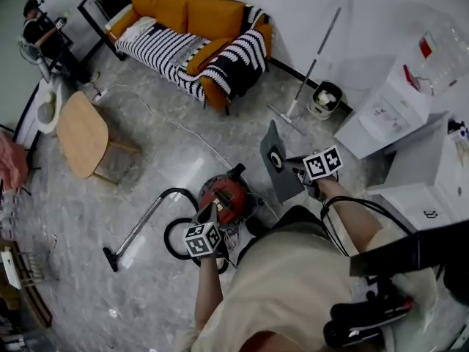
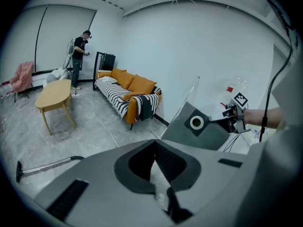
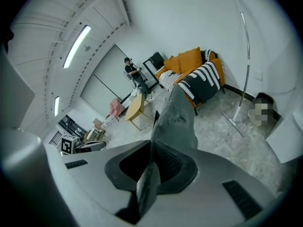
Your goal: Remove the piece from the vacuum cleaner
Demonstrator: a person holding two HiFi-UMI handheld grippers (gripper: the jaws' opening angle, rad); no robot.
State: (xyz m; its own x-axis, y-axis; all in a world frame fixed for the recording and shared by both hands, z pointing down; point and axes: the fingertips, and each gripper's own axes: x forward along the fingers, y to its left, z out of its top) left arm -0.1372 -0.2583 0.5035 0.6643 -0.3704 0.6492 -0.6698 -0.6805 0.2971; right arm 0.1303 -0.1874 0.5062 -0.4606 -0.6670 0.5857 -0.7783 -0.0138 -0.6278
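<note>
Bag is out of the vacuum cleaner and held clear of it.
The grey bag (image 1: 280, 169) hangs above and to the right of the red vacuum cleaner (image 1: 227, 195), its edge pinched in the closed right tool (image 1: 300, 171), which is raised and angled down. The removal looks done, and only putting the bag down seems left. The left tool (image 1: 214, 215), jaws together on nothing, tilts down just over the vacuum cleaner.

The vacuum cleaner (image 1: 226, 196) is red with a black hose (image 1: 176, 191). Beside it, the bag (image 1: 278, 169) is grey with a white ring. Beyond it, the sofa (image 1: 209, 13) is orange, its throw (image 1: 165, 50) black-and-white striped. The floor (image 1: 146, 160) is mottled grey.
</note>
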